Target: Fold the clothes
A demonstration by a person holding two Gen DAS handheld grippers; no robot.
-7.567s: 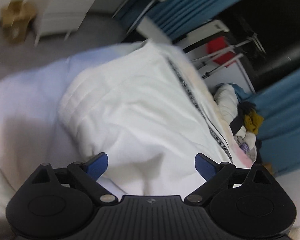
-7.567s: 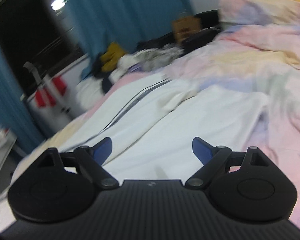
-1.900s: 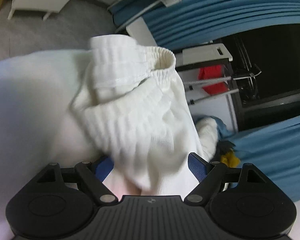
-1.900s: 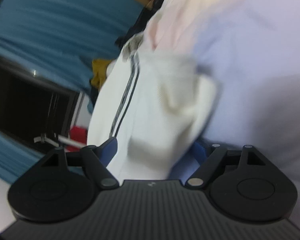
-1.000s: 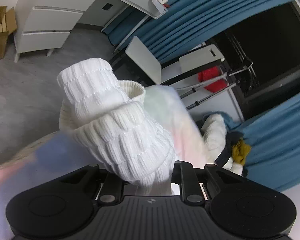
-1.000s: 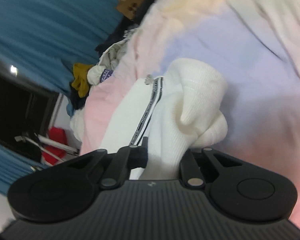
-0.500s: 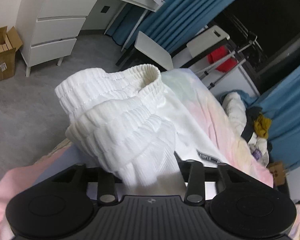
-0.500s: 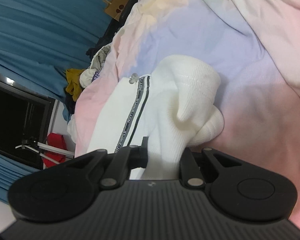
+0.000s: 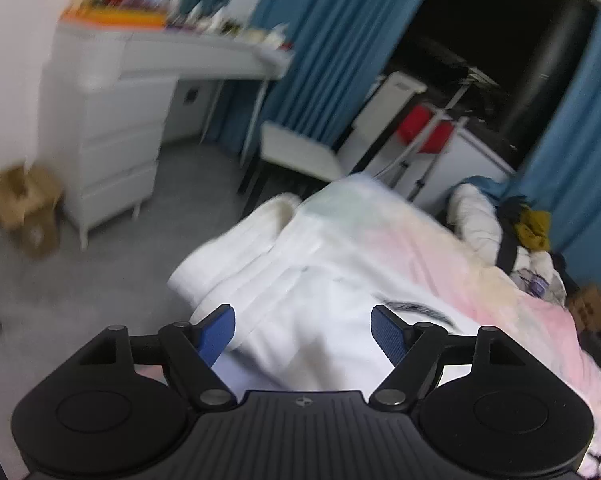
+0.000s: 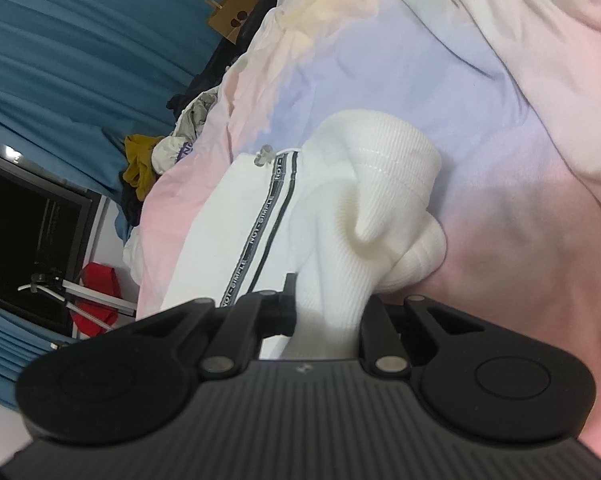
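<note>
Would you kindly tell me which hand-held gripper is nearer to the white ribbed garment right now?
The right. The right hand-held gripper is shut on the white ribbed garment, pinching its ribbed edge. The left hand-held gripper is open just above the cloth, gripping nothing.

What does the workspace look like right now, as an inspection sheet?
Surface: bed with pastel bedspread.
Job's things: white ribbed garment lying bunched on the bed, striped trim showing.
Clutter: clothes pile at the bed's far edge; paper bag; cardboard box on the floor.
Grippers: left claw open above the garment; right claw shut on it.
Cables: nothing seen.
Surroundings: blue curtains, white drawers, dark window.
</note>
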